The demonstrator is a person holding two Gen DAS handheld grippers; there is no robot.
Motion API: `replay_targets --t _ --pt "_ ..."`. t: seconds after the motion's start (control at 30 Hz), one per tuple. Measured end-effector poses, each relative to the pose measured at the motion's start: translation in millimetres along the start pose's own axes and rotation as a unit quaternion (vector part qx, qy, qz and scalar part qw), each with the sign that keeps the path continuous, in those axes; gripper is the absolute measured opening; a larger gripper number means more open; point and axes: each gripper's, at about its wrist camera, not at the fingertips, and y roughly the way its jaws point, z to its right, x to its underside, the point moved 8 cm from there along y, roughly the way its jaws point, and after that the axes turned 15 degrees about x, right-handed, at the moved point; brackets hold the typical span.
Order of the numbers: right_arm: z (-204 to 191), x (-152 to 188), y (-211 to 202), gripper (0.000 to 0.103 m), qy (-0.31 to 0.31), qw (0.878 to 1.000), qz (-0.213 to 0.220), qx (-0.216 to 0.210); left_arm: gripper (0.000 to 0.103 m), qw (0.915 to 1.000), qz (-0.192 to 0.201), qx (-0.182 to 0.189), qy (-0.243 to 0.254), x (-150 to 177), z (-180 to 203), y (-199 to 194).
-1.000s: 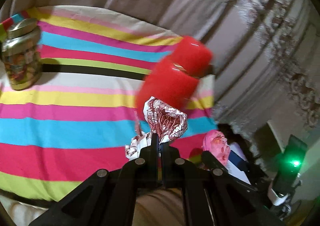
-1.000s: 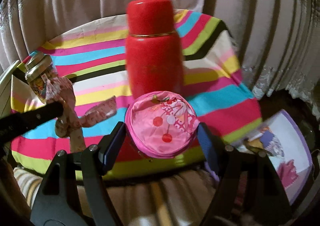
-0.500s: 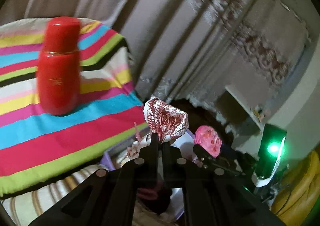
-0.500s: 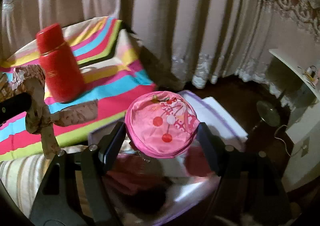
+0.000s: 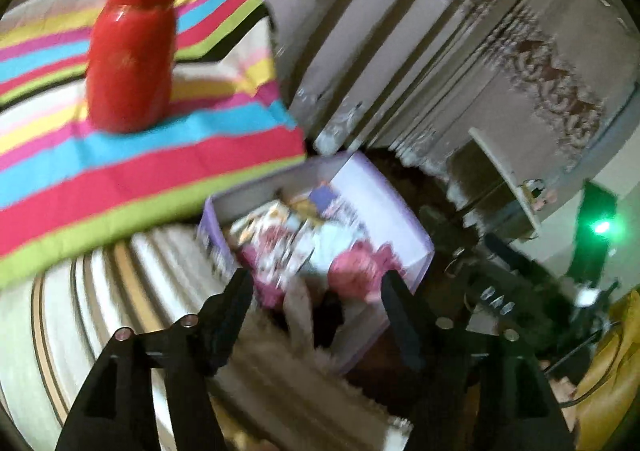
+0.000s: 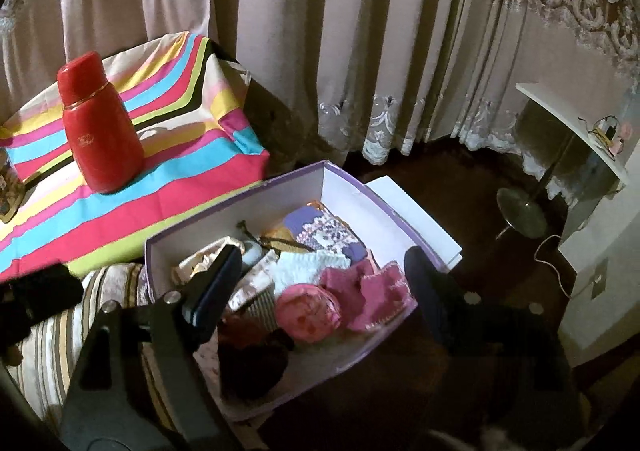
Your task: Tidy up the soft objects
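A purple cardboard box [image 6: 280, 181] sits below the table's edge with several soft cloth items in it. The round pink cherry-print pouch [image 6: 308, 311] lies loose among them near the front. My right gripper [image 6: 322, 265] hangs over the box, its jaws opening with nothing held between them. In the left wrist view the box [image 5: 400, 207] and its contents are blurred. My left gripper [image 5: 316, 291] is above the box's near end, jaws opening and empty. The red-patterned white cloth cannot be singled out in the pile. The left gripper's body [image 6: 40, 291] shows at the right wrist view's left edge.
A red flask [image 6: 100, 131] stands on the striped tablecloth [image 6: 180, 179] left of the box. A striped cushion [image 6: 52, 335] lies under the grippers. Curtains [image 6: 320, 31] hang behind. A white shelf [image 6: 572, 123], a round stand base [image 6: 522, 211] and a cable occupy the dark floor at right.
Both grippers swung right from the table to over the box. The left jaws opened and the patterned cloth left them. The pink pouch dropped from the right jaws into the box.
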Motion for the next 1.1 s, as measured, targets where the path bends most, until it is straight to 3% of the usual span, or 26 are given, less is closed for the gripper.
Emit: replay_targets --t 0.07,0.17,0.53,1.1 --pt "2.1 6.1 -1.5 0.085 -0.005 1.000 -0.003 0.001 0.079 0.9999 -0.006 -0.011 -0.010 12.0 -5.7 0.1" --pt "5.8 19.0 -4.1 0.085 -0.011 1.000 -0.010 0.002 0.084 0.9991 -0.025 -0.020 -0.028 25.2 -14.2 7.5" --pt "18.4 45.6 -1.4 0.085 -0.016 0.999 -0.035 0.004 0.087 0.9983 -0.028 -0.032 -0.040 29.1 -21.5 16.3" --pt "14.8 48.3 -1.2 0.085 -0.019 0.999 -0.038 0.001 0.087 0.9979 -0.033 -0.042 -0.038 31.0 -22.1 19.3"
